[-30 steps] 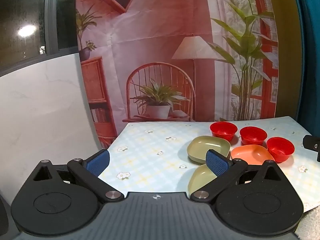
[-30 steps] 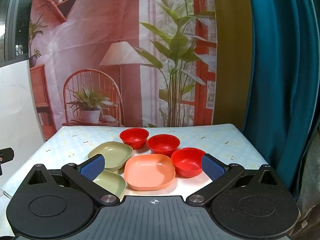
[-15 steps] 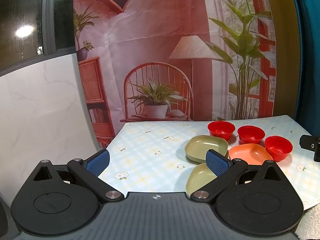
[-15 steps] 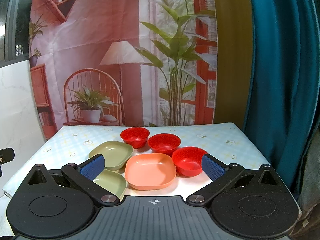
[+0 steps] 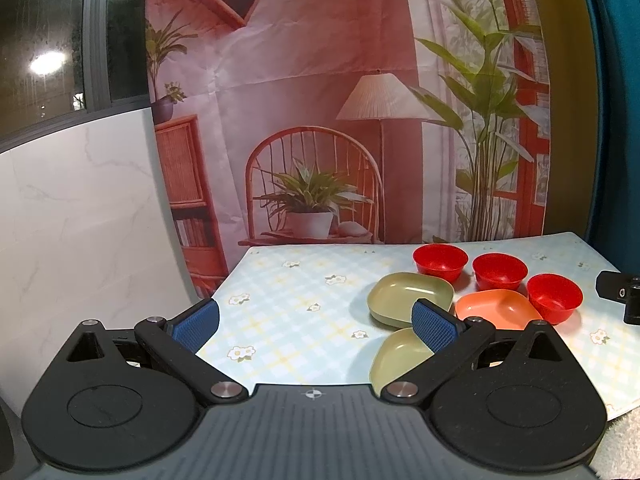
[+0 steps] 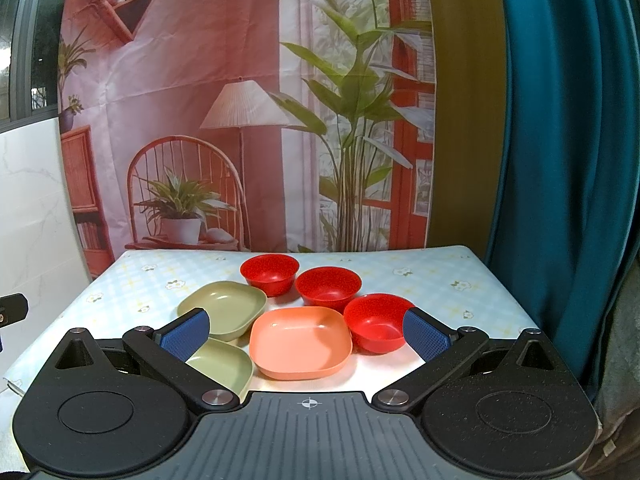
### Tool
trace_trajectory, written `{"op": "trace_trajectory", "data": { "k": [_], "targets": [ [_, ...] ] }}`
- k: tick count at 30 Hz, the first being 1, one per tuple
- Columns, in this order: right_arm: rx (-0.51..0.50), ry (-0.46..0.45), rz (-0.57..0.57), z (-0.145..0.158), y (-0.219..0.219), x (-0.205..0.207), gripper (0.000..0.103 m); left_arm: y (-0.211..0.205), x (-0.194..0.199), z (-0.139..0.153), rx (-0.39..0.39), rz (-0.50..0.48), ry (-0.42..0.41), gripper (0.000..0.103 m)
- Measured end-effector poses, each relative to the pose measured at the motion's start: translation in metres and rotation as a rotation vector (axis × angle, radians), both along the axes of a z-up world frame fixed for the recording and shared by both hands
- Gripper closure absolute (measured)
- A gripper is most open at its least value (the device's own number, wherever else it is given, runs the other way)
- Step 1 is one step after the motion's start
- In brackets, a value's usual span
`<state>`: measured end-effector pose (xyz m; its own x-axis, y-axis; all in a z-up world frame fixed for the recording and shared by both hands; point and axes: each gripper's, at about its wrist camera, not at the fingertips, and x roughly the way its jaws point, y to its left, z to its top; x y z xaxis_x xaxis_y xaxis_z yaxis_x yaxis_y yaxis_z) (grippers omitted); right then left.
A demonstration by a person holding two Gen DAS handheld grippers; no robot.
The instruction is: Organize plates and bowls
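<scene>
While both grippers hang back from the near edge, the worktop under its flowered check cloth spreads ahead of them, backed by a printed backdrop of a lamp, chair and plants and flanked on the right by a teal curtain. The left gripper has its jaws wide apart and holds nothing; its right blue pad overlaps the near green plate in the picture, though whether it touches cannot be told. The right gripper also has its jaws spread wide and empty, with the dishes framed between them.

The dishes sit clustered toward the middle and right of the cloth. The salmon plate is nearest the right gripper's centre, with the far green plate and the near green plate just beside it on its left. Three red bowls curve behind and to the right: the left red bowl by the far green plate, the middle red bowl behind the salmon plate, and the right red bowl just beside that plate's right rim.

Bare cloth lies along the left side of the worktop in the left wrist view and along the far and right edges in the right wrist view.
</scene>
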<state>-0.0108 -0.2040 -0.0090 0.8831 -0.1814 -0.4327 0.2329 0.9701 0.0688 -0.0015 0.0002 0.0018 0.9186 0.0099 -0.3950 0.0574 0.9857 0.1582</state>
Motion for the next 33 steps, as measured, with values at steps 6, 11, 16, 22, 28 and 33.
{"op": "trace_trajectory", "data": {
  "k": [6,11,16,22,28,33],
  "targets": [
    [0.000,0.000,0.000,0.0002,0.0000,0.0003,0.000,0.0005,0.0008,0.0005,0.000,-0.002,0.000,0.000],
    [0.001,0.001,-0.001,0.0005,-0.0003,0.0006,0.000,0.0008,0.0009,0.0003,-0.001,-0.002,0.001,0.000],
    [0.003,0.003,-0.003,0.0006,0.0010,0.0011,0.000,0.0010,0.0009,0.0004,-0.002,-0.001,0.001,0.000],
    [0.004,0.005,-0.003,0.0012,0.0006,0.0012,0.000,0.0009,0.0008,0.0006,-0.002,-0.003,0.000,0.000],
    [0.003,0.005,-0.003,0.0013,0.0006,0.0011,0.000,0.0009,0.0007,0.0004,-0.002,-0.003,0.000,0.000],
    [0.004,0.005,-0.003,0.0014,0.0006,0.0011,0.000,0.0009,0.0009,0.0006,-0.002,-0.003,0.000,0.000]
  ]
}}
